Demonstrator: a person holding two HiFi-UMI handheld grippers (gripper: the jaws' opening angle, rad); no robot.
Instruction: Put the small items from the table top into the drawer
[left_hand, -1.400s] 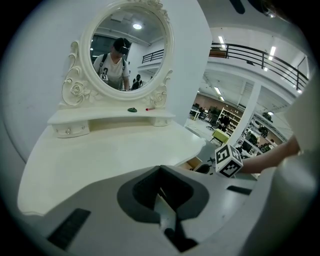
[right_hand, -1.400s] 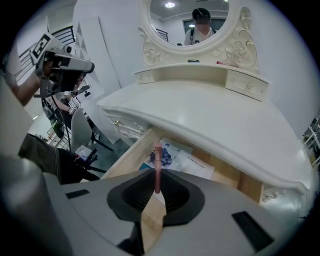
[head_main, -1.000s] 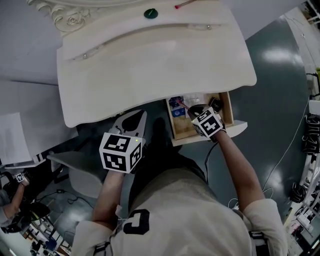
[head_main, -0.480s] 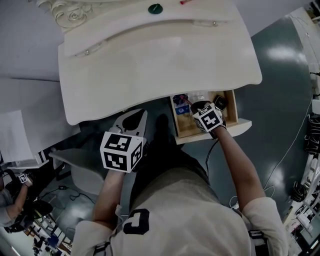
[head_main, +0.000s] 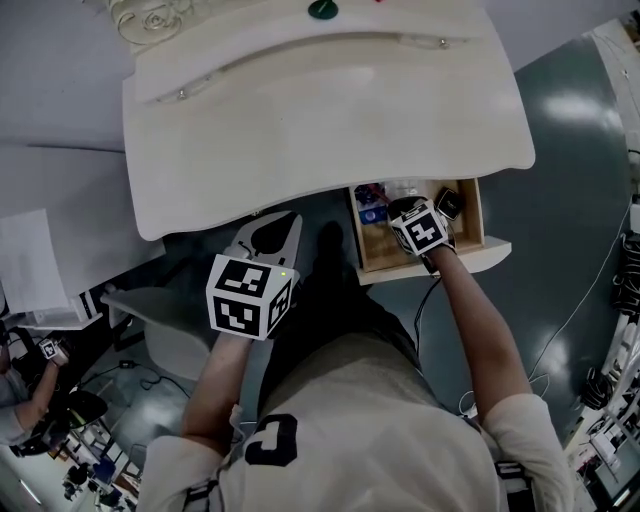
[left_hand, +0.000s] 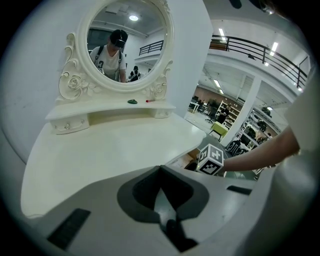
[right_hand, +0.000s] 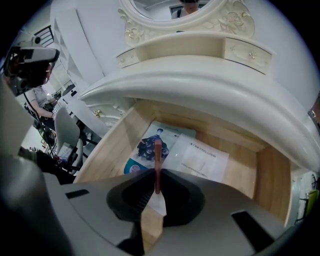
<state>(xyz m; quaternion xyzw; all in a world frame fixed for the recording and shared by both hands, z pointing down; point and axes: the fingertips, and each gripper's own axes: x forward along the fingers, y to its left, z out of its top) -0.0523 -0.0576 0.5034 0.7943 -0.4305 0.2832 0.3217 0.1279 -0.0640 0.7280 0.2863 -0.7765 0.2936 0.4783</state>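
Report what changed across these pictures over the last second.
The right gripper edged slightly deeper over the open drawer, with the thin red stick clamped in its jaws as before. Nothing was picked up or let go. The left gripper stayed shut, empty and in place. The green item and red item remain on the shelf.

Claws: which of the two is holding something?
The right claw, shut on a thin red stick above the drawer; the left claw is shut, empty.

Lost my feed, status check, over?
Right gripper shut on red stick, over open drawer. Left gripper shut, empty. Green item on shelf. Nothing in the way.
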